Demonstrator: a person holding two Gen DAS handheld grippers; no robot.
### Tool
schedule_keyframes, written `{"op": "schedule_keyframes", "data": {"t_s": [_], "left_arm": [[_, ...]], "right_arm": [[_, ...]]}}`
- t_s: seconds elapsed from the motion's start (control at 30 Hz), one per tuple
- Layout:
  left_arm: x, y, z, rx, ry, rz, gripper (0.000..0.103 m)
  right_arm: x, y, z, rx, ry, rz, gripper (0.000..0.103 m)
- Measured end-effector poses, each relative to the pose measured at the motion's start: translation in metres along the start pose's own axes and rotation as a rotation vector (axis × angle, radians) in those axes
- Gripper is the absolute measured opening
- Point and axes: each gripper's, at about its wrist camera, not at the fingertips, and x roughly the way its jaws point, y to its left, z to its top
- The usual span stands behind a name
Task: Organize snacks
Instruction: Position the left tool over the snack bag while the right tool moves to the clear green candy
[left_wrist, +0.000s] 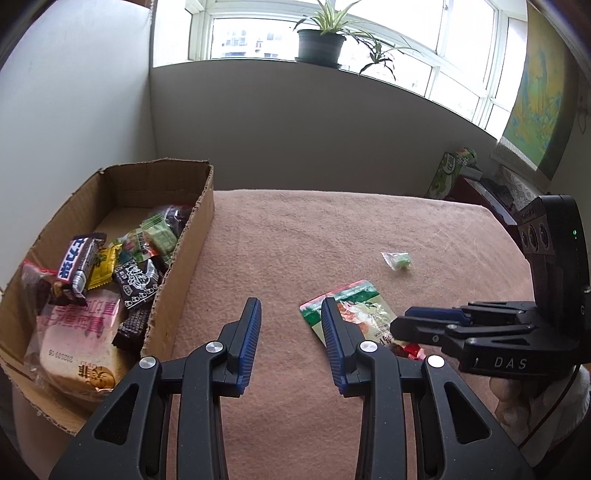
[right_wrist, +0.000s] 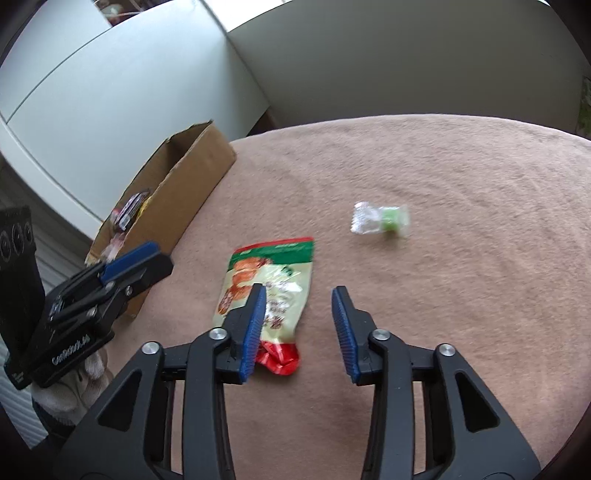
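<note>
The flat snack pouch (right_wrist: 267, 291) lies near the bench's near edge, beside the cardboard box (right_wrist: 184, 184). It is judged light, limp and slippery; its red end is best pinched. Both tongs, left (left_wrist: 291, 339) and right (right_wrist: 299, 332), are spread, empty.

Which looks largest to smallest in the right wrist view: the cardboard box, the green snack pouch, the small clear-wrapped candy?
1. cardboard box, although it is partly hidden
2. green snack pouch
3. small clear-wrapped candy, though it lies farther away
</note>
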Motion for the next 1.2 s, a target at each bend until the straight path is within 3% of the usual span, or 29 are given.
{"op": "schedule_keyframes", "data": {"t_s": [0.03,0.1,0.13,0.33,0.63,0.77,0.93,1.0,1.1,1.2], "left_arm": [[0.0,0.001,-0.001,-0.005,0.007,-0.007,0.034],[0.001,0.001,-0.004,-0.018,0.016,-0.025,0.057],[0.0,0.001,-0.005,-0.021,0.017,-0.033,0.058],[0.002,-0.008,-0.009,-0.003,0.034,-0.052,0.058],[0.009,-0.016,-0.014,0.007,0.074,-0.097,0.058],[0.016,-0.019,-0.015,0.01,0.097,-0.106,0.058],[0.021,-0.021,-0.018,0.004,0.119,-0.114,0.059],[0.024,-0.023,-0.019,0.0,0.127,-0.111,0.066],[0.031,-0.031,-0.017,0.005,0.138,-0.11,0.067],[0.039,-0.041,-0.016,0.015,0.145,-0.103,0.074]], "right_arm": [[-0.002,-0.009,0.004,0.046,-0.011,0.01,0.066],[-0.004,-0.025,0.012,0.125,-0.016,0.037,0.066],[-0.005,-0.03,0.016,0.155,-0.021,0.049,0.066],[0.002,-0.037,0.029,0.238,-0.005,0.1,0.066],[0.026,-0.032,0.046,0.225,-0.001,0.0,0.066],[0.034,-0.019,0.051,0.133,0.0,-0.083,0.064],[0.038,-0.008,0.048,0.001,0.009,-0.19,0.05],[0.036,-0.011,0.048,-0.001,0.009,-0.193,0.043],[0.034,-0.019,0.048,0.017,0.007,-0.176,0.036],[0.032,-0.022,0.047,0.015,0.007,-0.167,0.035]]}}
